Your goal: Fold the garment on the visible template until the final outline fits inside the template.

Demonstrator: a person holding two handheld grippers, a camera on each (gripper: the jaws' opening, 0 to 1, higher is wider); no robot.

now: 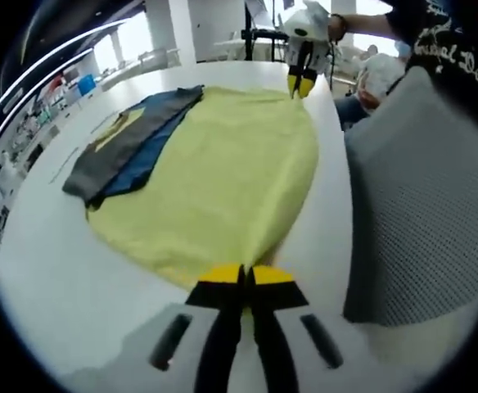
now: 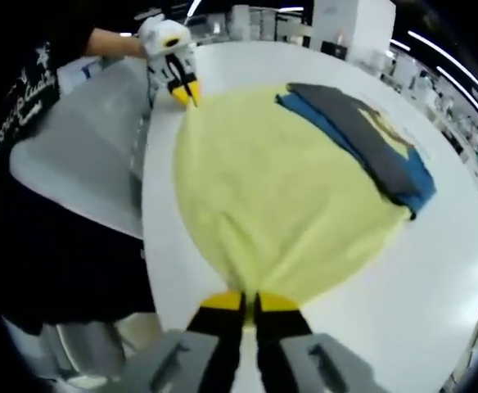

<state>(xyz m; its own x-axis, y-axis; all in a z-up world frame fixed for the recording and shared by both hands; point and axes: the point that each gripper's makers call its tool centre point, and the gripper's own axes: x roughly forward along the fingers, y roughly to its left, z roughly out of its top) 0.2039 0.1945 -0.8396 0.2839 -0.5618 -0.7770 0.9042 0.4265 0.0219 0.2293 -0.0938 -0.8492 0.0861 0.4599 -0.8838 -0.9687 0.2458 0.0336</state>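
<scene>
A pale yellow garment (image 1: pixel 223 172) lies spread flat on the white table (image 1: pixel 51 270). My left gripper (image 1: pixel 243 277) is shut on its near edge, yellow-tipped jaws pinched together over the cloth. At the far edge, my right gripper (image 1: pixel 302 84) pinches the opposite corner. In the right gripper view the same garment (image 2: pixel 280 205) stretches away from my right gripper (image 2: pixel 249 303), which is shut on its hem, while the left gripper (image 2: pixel 185 90) holds the far corner at upper left.
A dark grey cloth over a blue one (image 1: pixel 128 147) lies along the yellow garment's side (image 2: pixel 370 139). A person in a black shirt (image 2: pixel 34 229) stands at the table's edge beside a grey chair back (image 1: pixel 419 213). Thin lines (image 1: pixel 65 166) mark the table past the pile.
</scene>
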